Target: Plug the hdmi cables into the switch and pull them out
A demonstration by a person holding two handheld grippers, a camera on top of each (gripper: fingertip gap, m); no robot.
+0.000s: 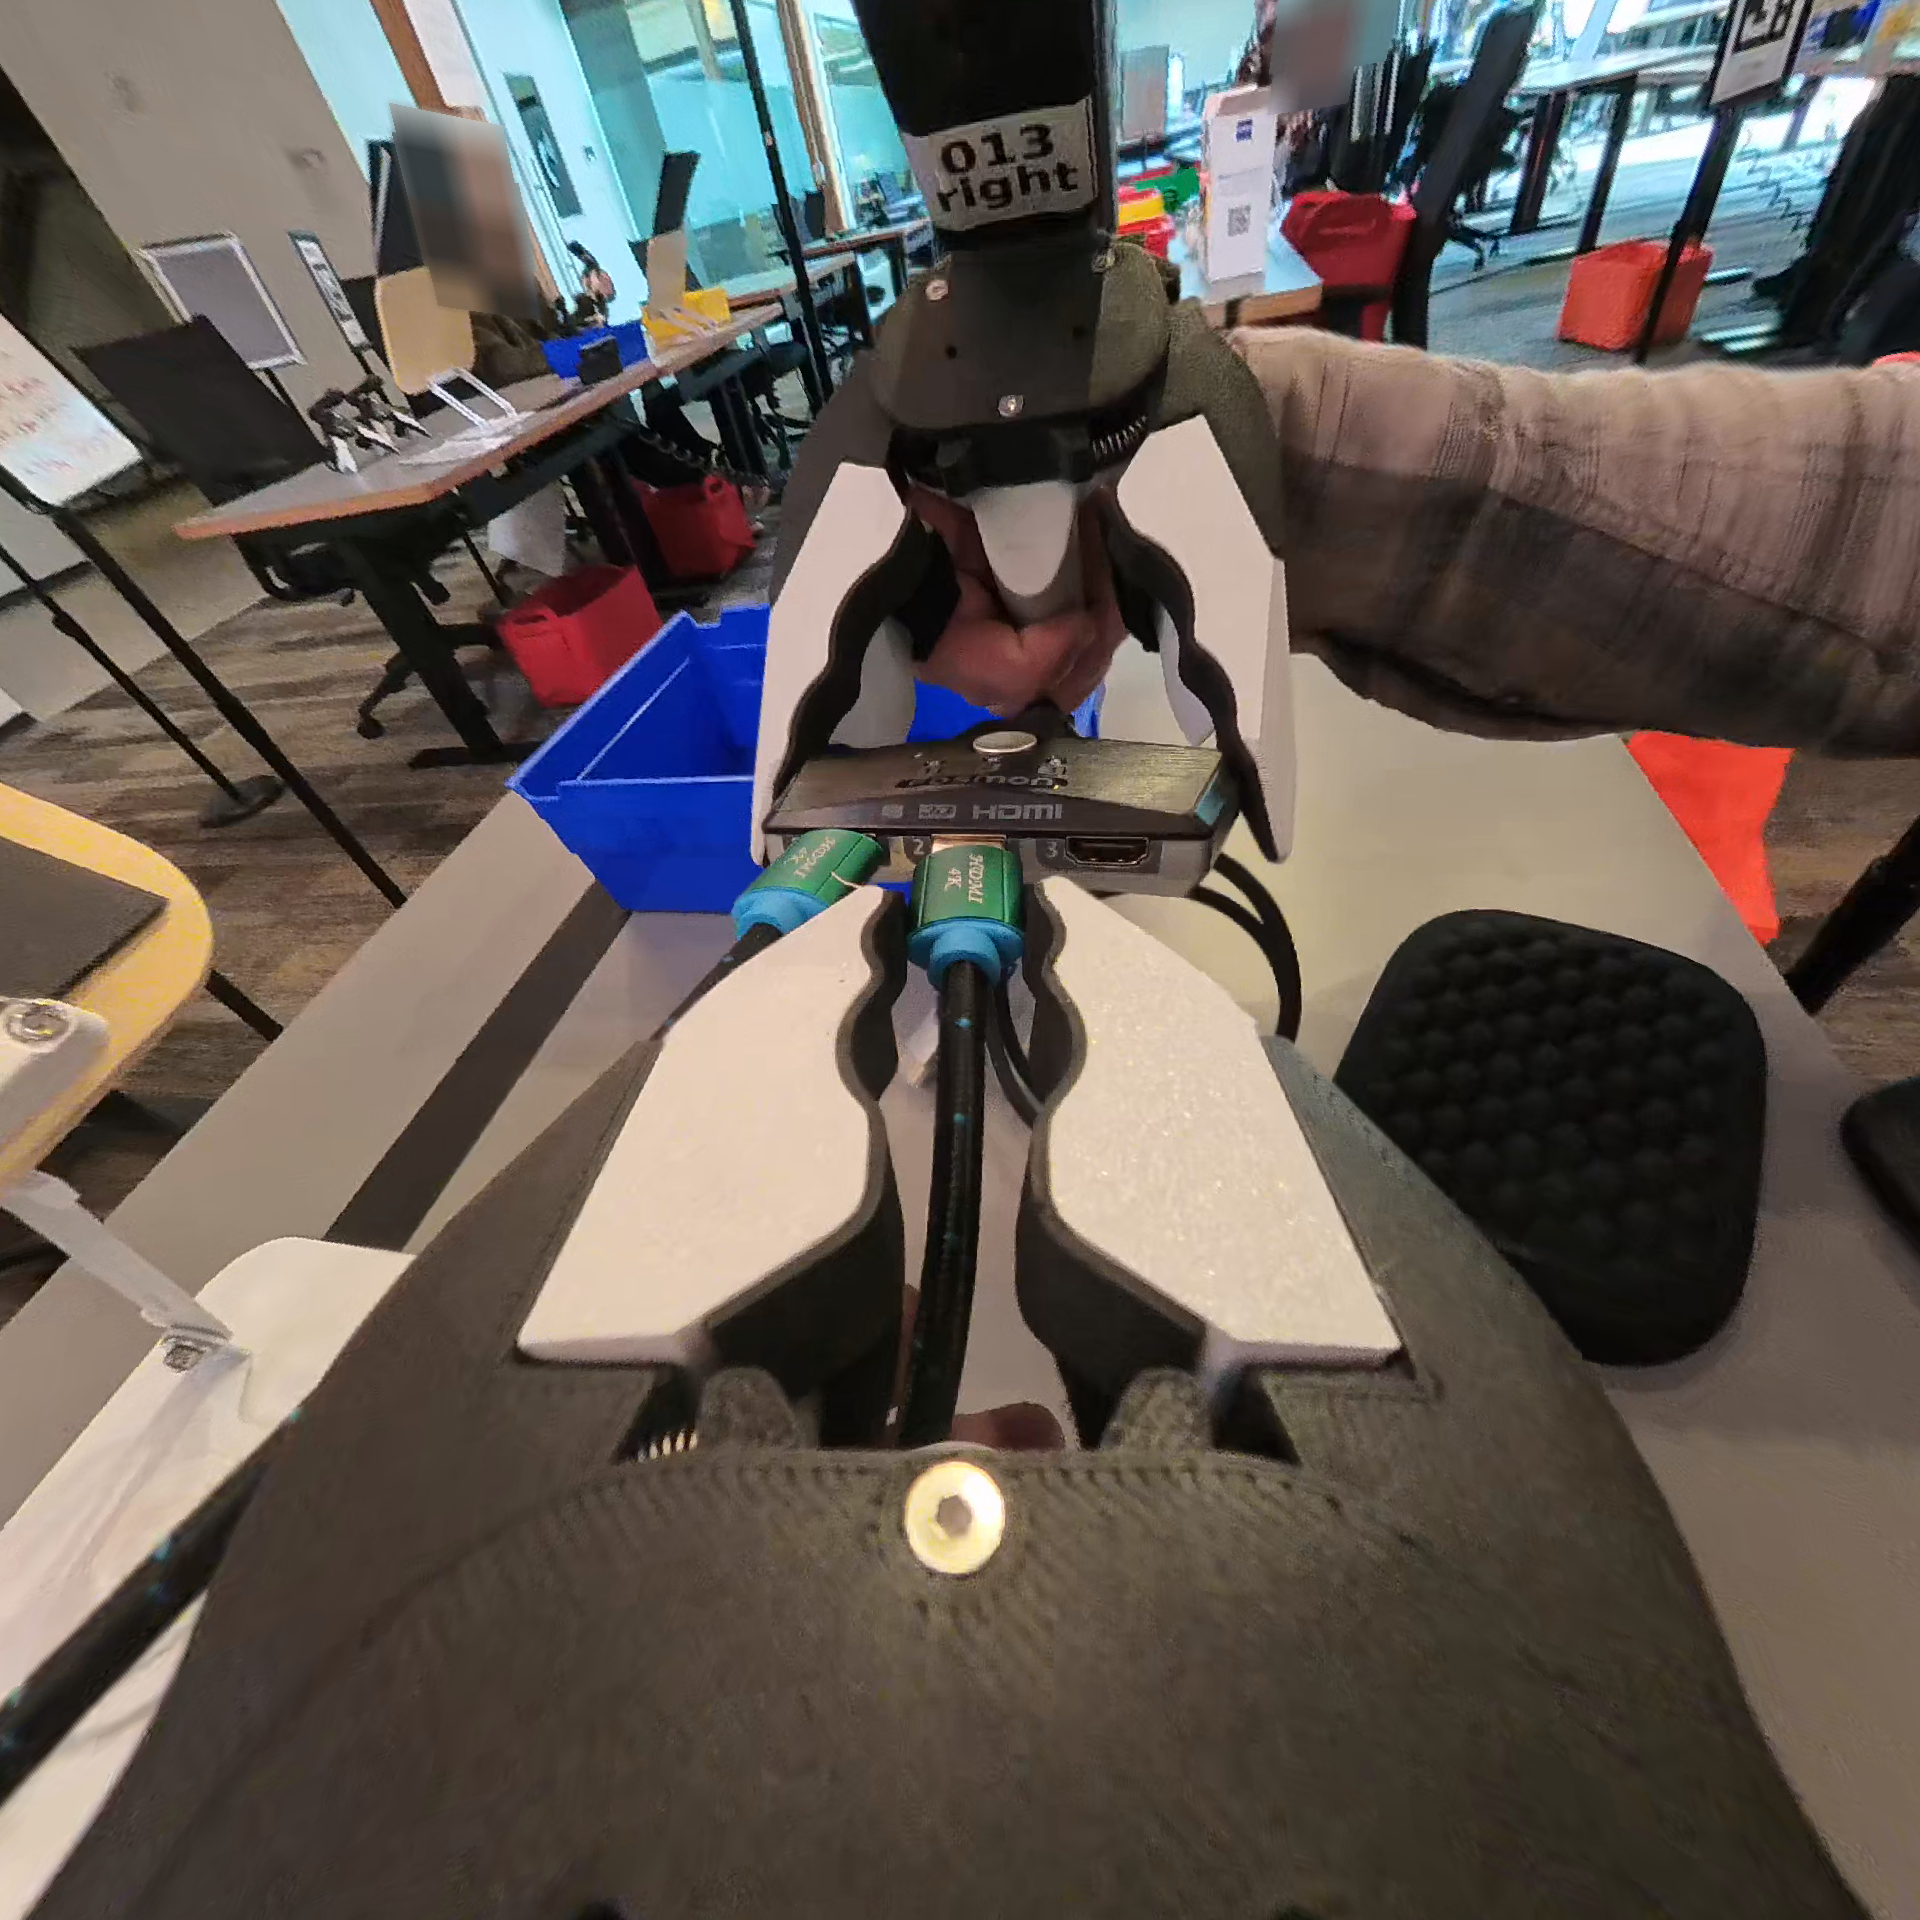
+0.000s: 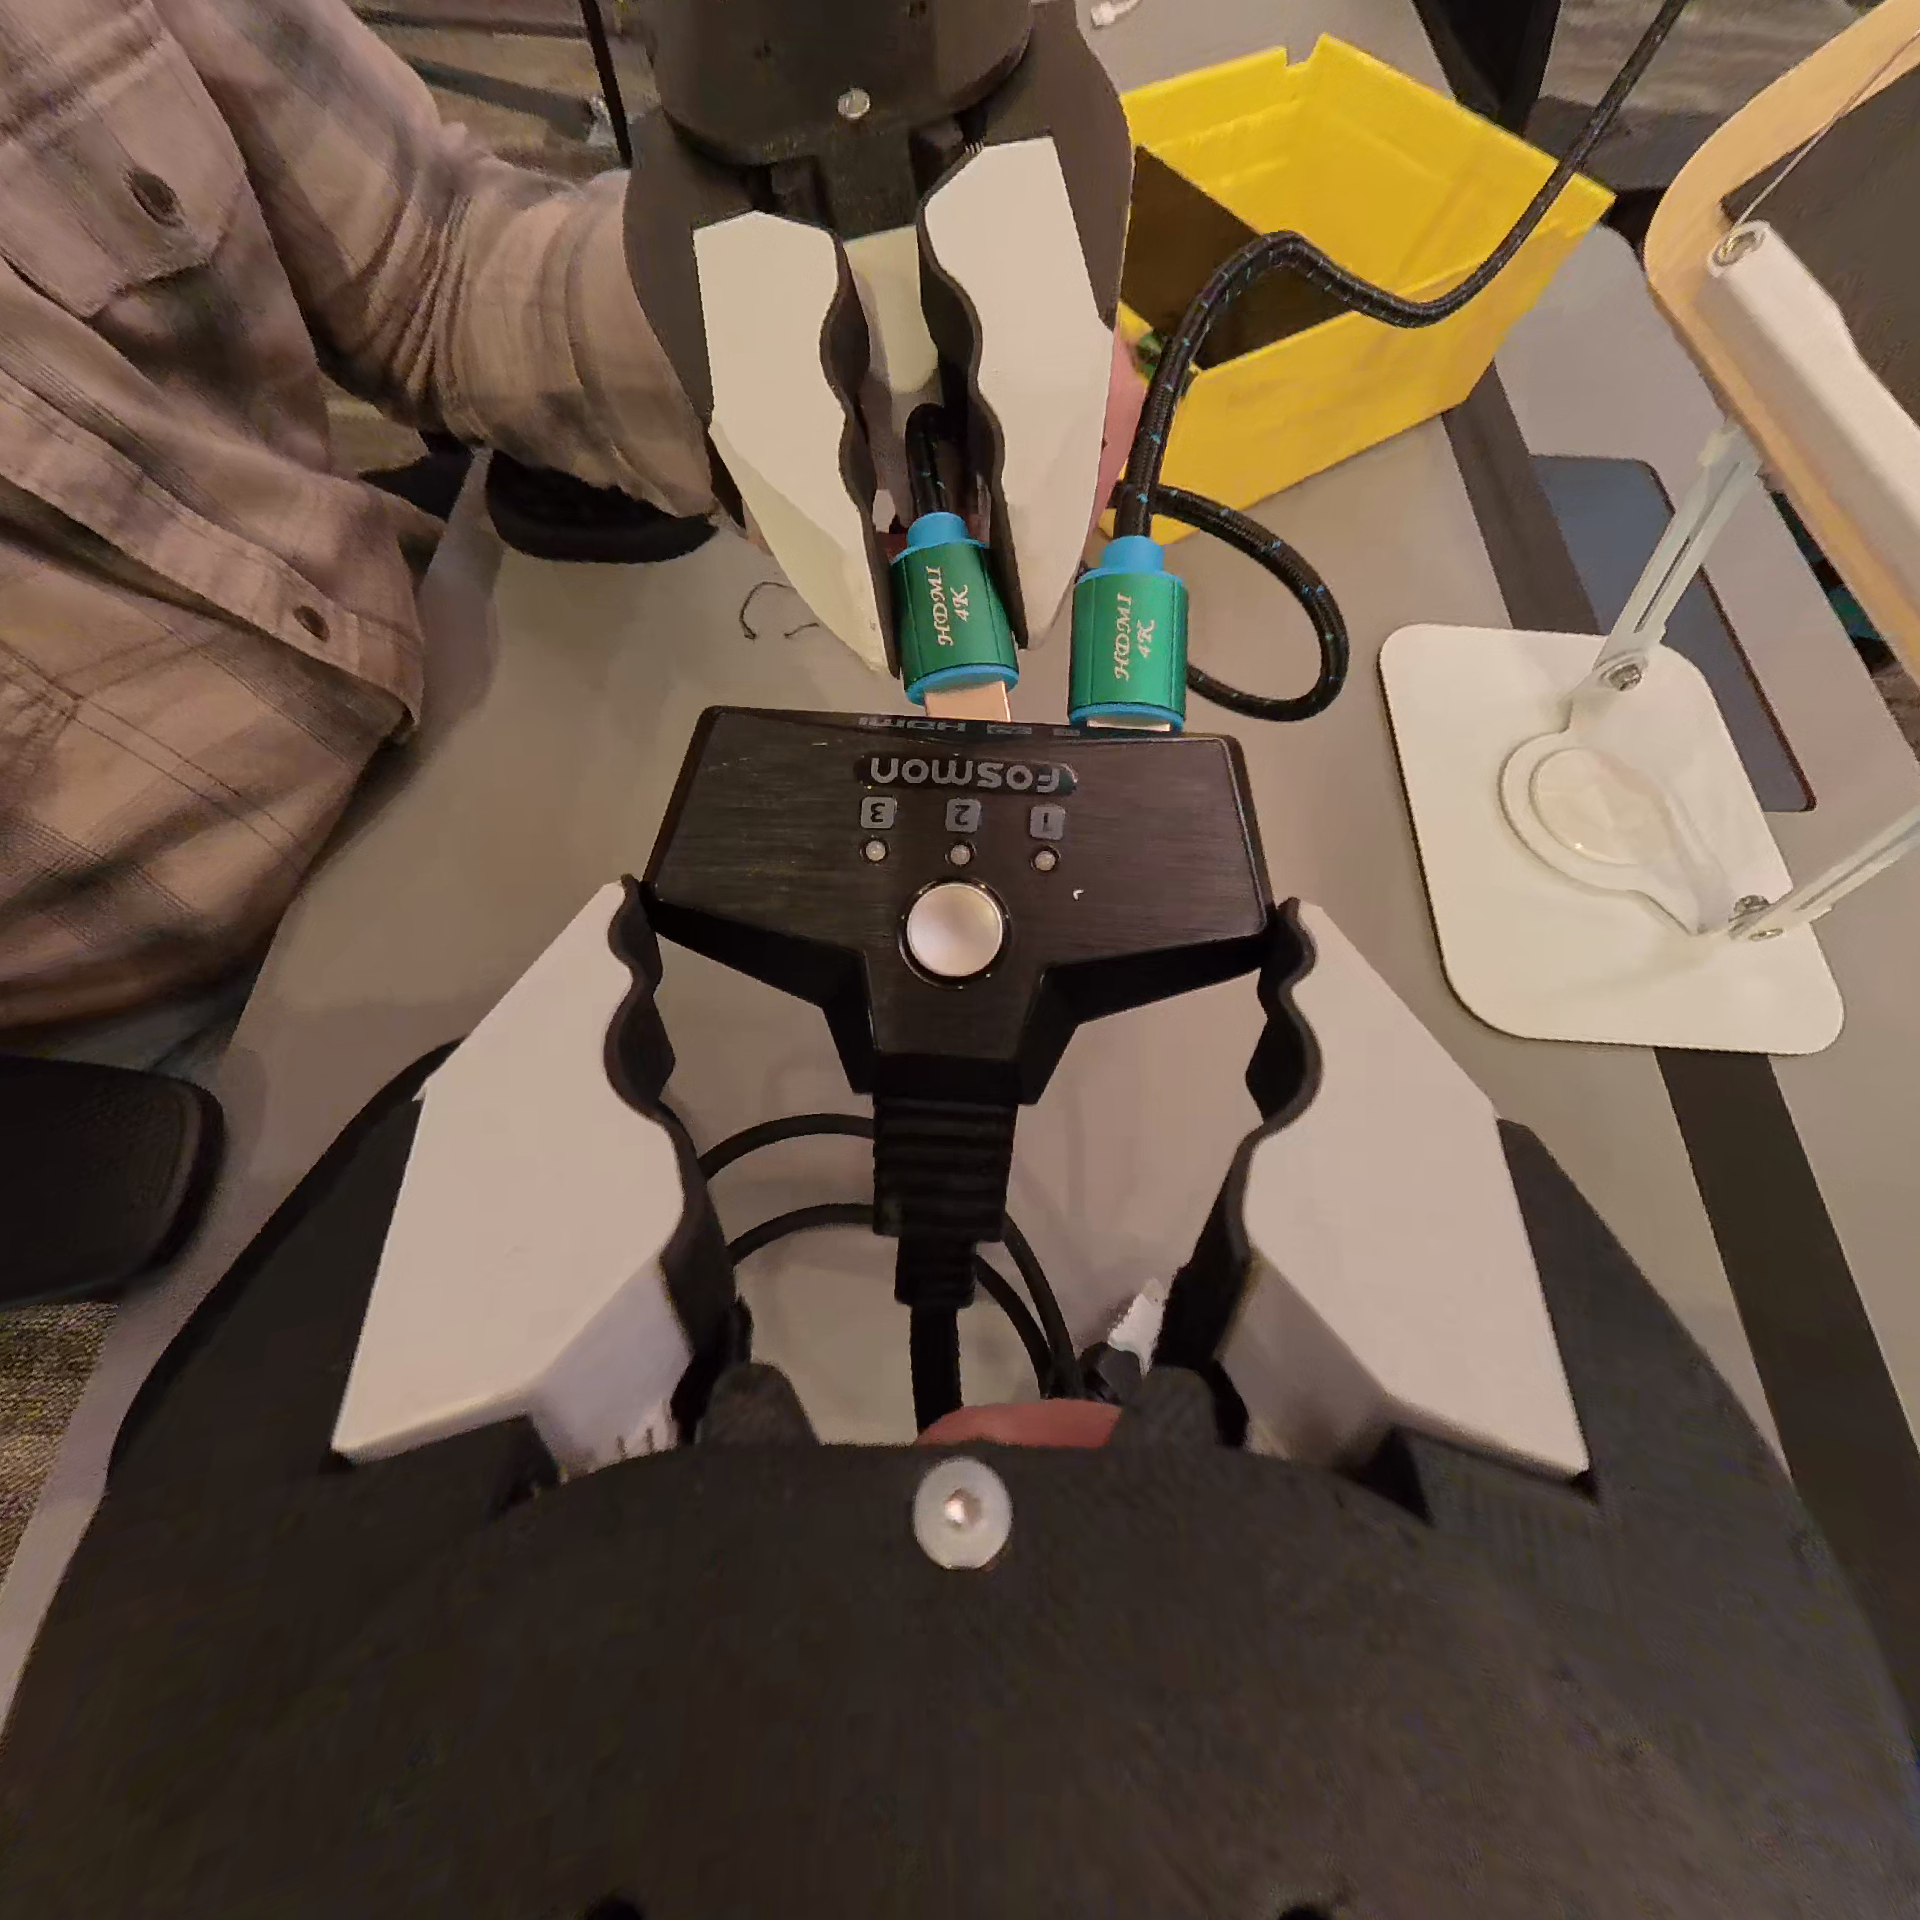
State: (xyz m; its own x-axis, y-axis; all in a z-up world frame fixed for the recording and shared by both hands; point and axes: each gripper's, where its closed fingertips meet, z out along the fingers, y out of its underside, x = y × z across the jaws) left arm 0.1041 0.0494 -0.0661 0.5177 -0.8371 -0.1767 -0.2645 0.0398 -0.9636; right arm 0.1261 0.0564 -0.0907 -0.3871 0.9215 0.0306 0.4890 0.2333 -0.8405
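On the grey bench, the left tool is clamped on a green HDMI plug partly seated in the middle port; beside it, another plug sits in the switch, gripped by the right tool. The third port remains empty.

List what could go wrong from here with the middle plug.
1. The middle plug sits tilted with bare metal showing at the switch; pushing or pulling it off-axis may jam or bend it.
2. The left gripper pinches it near its end, so it might slip.
3. The right gripper holds only the switch's side edges; force could twist it loose, tugging the neighbouring plug.
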